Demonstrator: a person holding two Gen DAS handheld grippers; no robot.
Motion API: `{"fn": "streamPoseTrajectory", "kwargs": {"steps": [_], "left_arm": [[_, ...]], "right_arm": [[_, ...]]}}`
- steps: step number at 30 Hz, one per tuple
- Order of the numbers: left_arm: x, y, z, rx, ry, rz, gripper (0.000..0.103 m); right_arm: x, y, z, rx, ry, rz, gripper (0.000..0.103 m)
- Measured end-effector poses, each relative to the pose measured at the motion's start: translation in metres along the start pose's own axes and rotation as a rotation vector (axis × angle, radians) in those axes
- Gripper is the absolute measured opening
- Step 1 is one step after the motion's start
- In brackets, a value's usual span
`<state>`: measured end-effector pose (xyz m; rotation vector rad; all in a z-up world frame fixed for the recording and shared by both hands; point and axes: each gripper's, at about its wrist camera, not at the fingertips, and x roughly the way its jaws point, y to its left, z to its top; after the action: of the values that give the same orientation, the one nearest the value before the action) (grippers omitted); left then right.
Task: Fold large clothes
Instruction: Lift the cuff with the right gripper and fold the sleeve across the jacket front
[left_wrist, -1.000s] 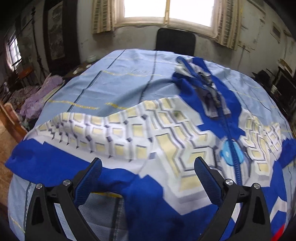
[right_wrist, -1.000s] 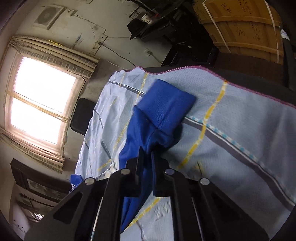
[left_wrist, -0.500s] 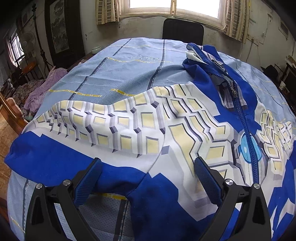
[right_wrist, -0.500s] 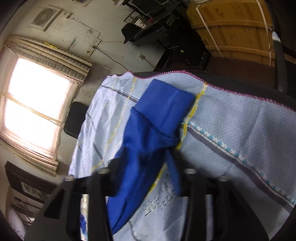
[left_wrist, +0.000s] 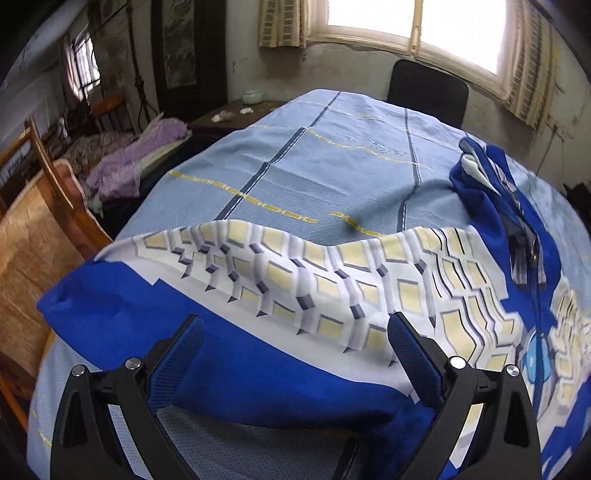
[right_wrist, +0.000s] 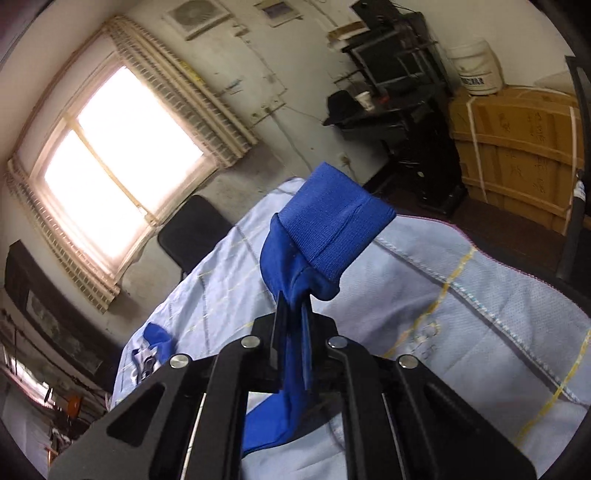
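Note:
A zip jacket (left_wrist: 332, 280) in blue and white with yellow hexagons lies spread on the light blue sheet (left_wrist: 314, 158). Its left sleeve (left_wrist: 129, 306) stretches toward the bed's left edge. My left gripper (left_wrist: 295, 321) hovers open over that sleeve, and its fingers straddle the cloth without pinching it. In the right wrist view the other sleeve's blue ribbed cuff (right_wrist: 332, 225) stands lifted off the sheet (right_wrist: 461, 314). My right gripper (right_wrist: 293, 301) has the bunched cloth just below the cuff between its jaws, which are closing tight on it.
A black chair (left_wrist: 428, 92) stands at the far end of the bed under the window. Purple clothes (left_wrist: 129, 162) and a wooden frame (left_wrist: 55, 184) lie to the left. To the right are a cardboard crate (right_wrist: 517, 147) and a black shelf (right_wrist: 399, 92).
My right gripper has risen and rolled, lifting the blue cuff off the sheet. My left gripper has slid left along the sleeve, still open.

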<state>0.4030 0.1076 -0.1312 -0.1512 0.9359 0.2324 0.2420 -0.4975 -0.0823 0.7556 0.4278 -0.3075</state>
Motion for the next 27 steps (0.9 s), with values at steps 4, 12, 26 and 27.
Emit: {"fn": "streamPoseTrajectory", "kwargs": {"steps": [4, 12, 26, 27], "left_arm": [[-0.017, -0.005, -0.001, 0.022, -0.032, -0.037, 0.1], [-0.045, -0.016, -0.004, 0.043, -0.076, -0.129, 0.1], [-0.055, -0.021, -0.006, 0.033, -0.037, -0.282, 0.1], [-0.055, -0.022, -0.007, 0.039, -0.032, -0.294, 0.1]], "right_arm": [[-0.004, 0.042, -0.016, -0.102, 0.034, 0.039, 0.006], [0.011, 0.136, -0.073, -0.266, 0.143, 0.113, 0.006], [0.052, 0.222, -0.227, -0.609, 0.485, 0.107, 0.012], [0.054, 0.222, -0.234, -0.639, 0.517, 0.097, 0.015]]}}
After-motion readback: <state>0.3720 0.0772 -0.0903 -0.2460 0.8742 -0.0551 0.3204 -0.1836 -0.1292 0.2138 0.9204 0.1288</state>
